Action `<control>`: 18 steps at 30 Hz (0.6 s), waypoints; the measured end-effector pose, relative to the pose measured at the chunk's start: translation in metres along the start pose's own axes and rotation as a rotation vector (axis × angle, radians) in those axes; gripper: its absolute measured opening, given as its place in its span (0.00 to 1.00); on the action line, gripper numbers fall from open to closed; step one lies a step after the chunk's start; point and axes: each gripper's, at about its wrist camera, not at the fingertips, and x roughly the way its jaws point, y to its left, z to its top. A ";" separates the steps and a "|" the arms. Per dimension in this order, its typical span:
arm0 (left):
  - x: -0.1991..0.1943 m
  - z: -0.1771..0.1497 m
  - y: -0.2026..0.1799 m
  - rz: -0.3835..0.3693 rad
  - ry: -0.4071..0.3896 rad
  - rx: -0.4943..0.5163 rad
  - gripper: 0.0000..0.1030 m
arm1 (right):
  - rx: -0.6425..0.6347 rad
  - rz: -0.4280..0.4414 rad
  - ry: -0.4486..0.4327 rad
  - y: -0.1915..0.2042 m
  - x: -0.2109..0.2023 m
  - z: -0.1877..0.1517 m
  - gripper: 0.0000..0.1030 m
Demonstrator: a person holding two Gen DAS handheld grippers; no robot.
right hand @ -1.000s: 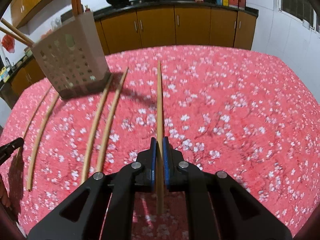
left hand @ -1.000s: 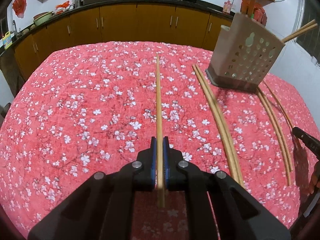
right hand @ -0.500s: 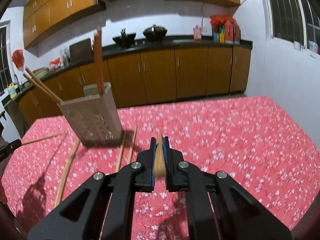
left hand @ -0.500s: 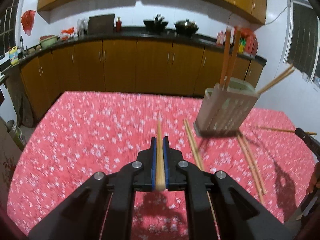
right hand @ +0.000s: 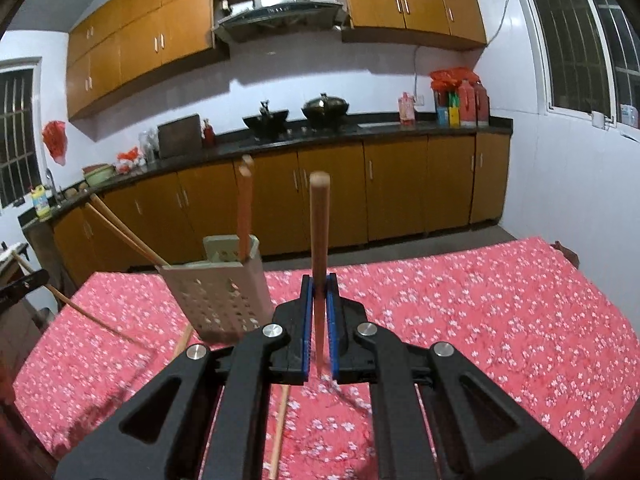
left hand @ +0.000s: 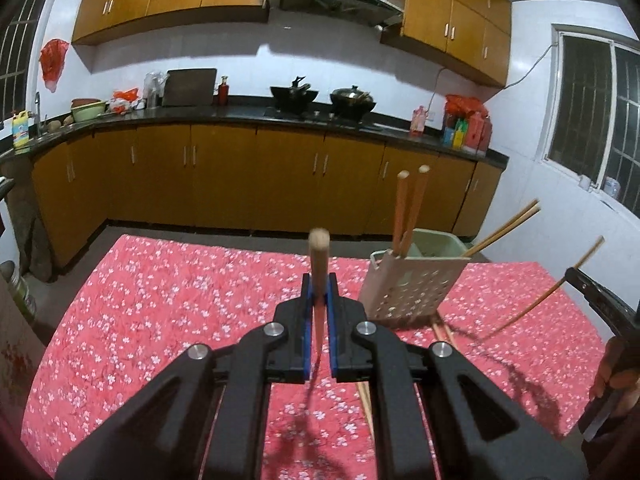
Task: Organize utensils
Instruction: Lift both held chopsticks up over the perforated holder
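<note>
Above a surface [left hand: 160, 300] draped in red floral cloth, two handheld grippers each carry one wooden chopstick toward a perforated utensil holder [left hand: 408, 286]. At centre frame in the left wrist view, the left gripper [left hand: 319, 308] has its jaws clenched on a chopstick [left hand: 319, 258] that points away from the camera. In the right wrist view the right gripper [right hand: 319, 308] grips its own chopstick [right hand: 319, 232] the same way.

Each stick is pinched at only one spot, so a knock against the holder's rim or the sticks already standing in it could likely swivel it out of line and miss the opening. The light holder might also tip.

Only the left wrist view shows the holder's open top and the person's hand [left hand: 616, 376] at right, with the other gripper's stick seen side-on. Only the right wrist view shows the holder's other side, left of centre, with two sticks slanting out toward the frame's left edge and a loose chopstick [right hand: 278, 432] on the cloth at bottom centre.
</note>
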 end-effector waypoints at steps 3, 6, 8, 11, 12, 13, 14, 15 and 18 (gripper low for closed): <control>-0.007 0.007 -0.008 -0.034 -0.013 0.003 0.07 | 0.011 0.053 -0.036 0.005 -0.010 0.013 0.07; -0.016 0.020 -0.021 -0.085 -0.047 0.014 0.07 | 0.036 0.122 -0.093 0.011 -0.023 0.032 0.07; -0.020 0.030 -0.032 -0.109 -0.075 0.026 0.07 | 0.048 0.165 -0.146 0.018 -0.031 0.046 0.07; -0.023 0.048 -0.051 -0.140 -0.127 0.045 0.07 | 0.050 0.201 -0.214 0.031 -0.035 0.062 0.07; -0.024 0.055 -0.057 -0.150 -0.147 0.047 0.07 | 0.048 0.207 -0.236 0.035 -0.035 0.067 0.07; -0.024 0.061 -0.063 -0.154 -0.169 0.047 0.07 | 0.044 0.208 -0.263 0.040 -0.034 0.072 0.07; -0.024 0.065 -0.068 -0.153 -0.186 0.048 0.07 | 0.040 0.206 -0.283 0.043 -0.034 0.075 0.07; -0.024 0.073 -0.075 -0.150 -0.219 0.048 0.07 | 0.037 0.199 -0.308 0.047 -0.032 0.079 0.07; -0.022 0.090 -0.083 -0.146 -0.276 0.029 0.07 | 0.048 0.185 -0.356 0.053 -0.020 0.088 0.07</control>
